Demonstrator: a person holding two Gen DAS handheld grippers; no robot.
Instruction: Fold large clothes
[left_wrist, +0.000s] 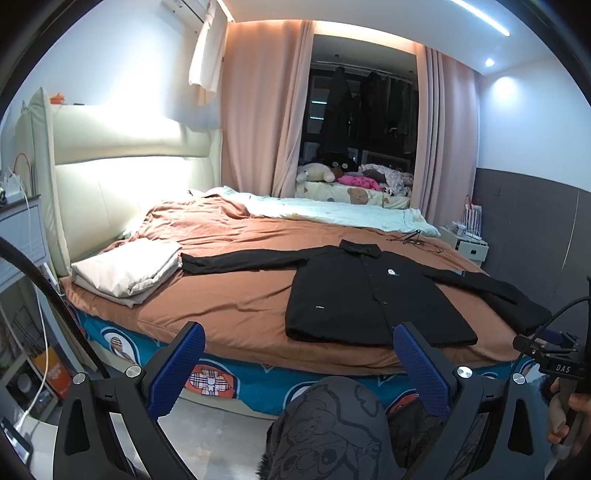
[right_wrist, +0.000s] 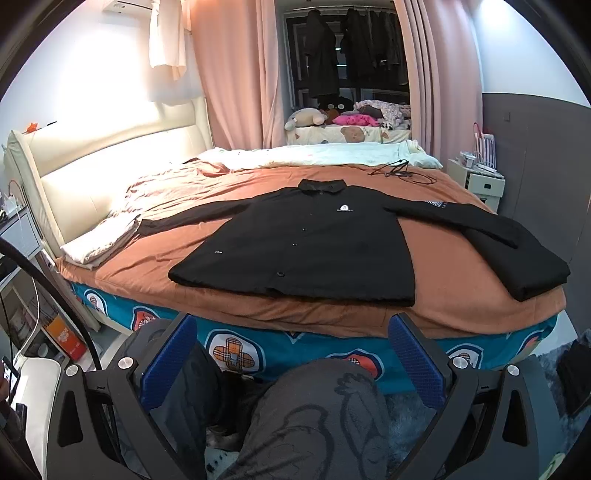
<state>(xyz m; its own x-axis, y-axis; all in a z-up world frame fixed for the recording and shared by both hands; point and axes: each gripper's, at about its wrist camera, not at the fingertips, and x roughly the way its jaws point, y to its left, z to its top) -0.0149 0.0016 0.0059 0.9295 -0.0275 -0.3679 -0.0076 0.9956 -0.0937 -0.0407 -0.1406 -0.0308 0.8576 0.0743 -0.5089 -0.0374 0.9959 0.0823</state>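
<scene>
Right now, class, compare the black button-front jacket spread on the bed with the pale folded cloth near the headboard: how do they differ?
The black button-front jacket is dark; the pale folded cloth is cream-white. The jacket lies opened out flat with sleeves stretched sideways; the cloth is already folded into a compact stack. The jacket covers far more of the bed. Both rest on the rust-brown bedcover, and one jacket cuff reaches the cloth.

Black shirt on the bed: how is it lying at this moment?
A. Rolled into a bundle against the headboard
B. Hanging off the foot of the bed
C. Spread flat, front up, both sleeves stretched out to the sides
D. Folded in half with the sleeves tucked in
C: the black shirt lies flat on the brown bedspread, button placket and chest logo facing up, sleeves extended to either side.
</scene>
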